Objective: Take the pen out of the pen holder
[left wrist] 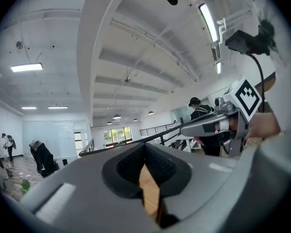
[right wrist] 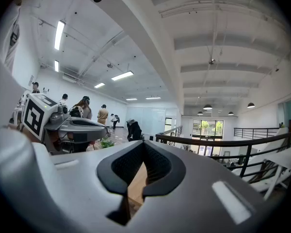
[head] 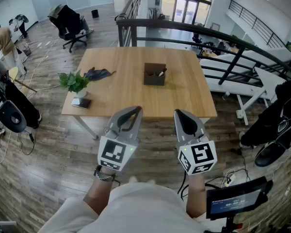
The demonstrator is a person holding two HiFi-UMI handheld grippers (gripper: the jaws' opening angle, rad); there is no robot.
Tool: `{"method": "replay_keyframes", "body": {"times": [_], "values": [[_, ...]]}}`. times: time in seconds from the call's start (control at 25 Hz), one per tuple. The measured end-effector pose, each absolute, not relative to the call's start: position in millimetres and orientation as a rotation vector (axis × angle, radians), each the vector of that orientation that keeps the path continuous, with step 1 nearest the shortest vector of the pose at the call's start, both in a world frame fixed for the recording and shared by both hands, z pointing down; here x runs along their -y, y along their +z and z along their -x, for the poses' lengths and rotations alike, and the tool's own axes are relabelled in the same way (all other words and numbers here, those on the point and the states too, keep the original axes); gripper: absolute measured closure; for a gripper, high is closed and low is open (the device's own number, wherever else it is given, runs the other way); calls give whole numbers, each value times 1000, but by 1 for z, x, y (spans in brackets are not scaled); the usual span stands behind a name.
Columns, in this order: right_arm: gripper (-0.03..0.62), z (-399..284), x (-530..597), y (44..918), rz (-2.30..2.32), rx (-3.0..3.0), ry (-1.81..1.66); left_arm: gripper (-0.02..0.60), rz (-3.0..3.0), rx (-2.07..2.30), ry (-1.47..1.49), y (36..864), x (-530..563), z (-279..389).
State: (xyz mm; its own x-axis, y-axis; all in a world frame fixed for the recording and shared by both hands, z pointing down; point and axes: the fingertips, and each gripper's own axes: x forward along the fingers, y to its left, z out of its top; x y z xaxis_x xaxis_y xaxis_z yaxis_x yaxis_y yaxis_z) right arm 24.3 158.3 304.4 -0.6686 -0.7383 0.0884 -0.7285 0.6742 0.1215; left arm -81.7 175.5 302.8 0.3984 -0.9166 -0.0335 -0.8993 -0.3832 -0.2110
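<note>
The left tool (head: 134, 111) and right tool (head: 180, 114) are held side by side at lower centre, both pressed together and empty, pointing toward the desk (head: 121, 93). The pen (head: 161, 72) stands in the brown pen holder (head: 154, 77) at upper centre.

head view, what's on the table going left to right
green plant → dark cloth → pen holder
</note>
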Motion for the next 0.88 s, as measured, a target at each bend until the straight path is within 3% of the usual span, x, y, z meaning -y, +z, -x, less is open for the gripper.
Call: {"method": "replay_keyframes", "body": {"times": [0.88], "values": [[592,11,-173,291,-1102,2847,-214,583,2495,-1582,-135,309,-178,104]]}}
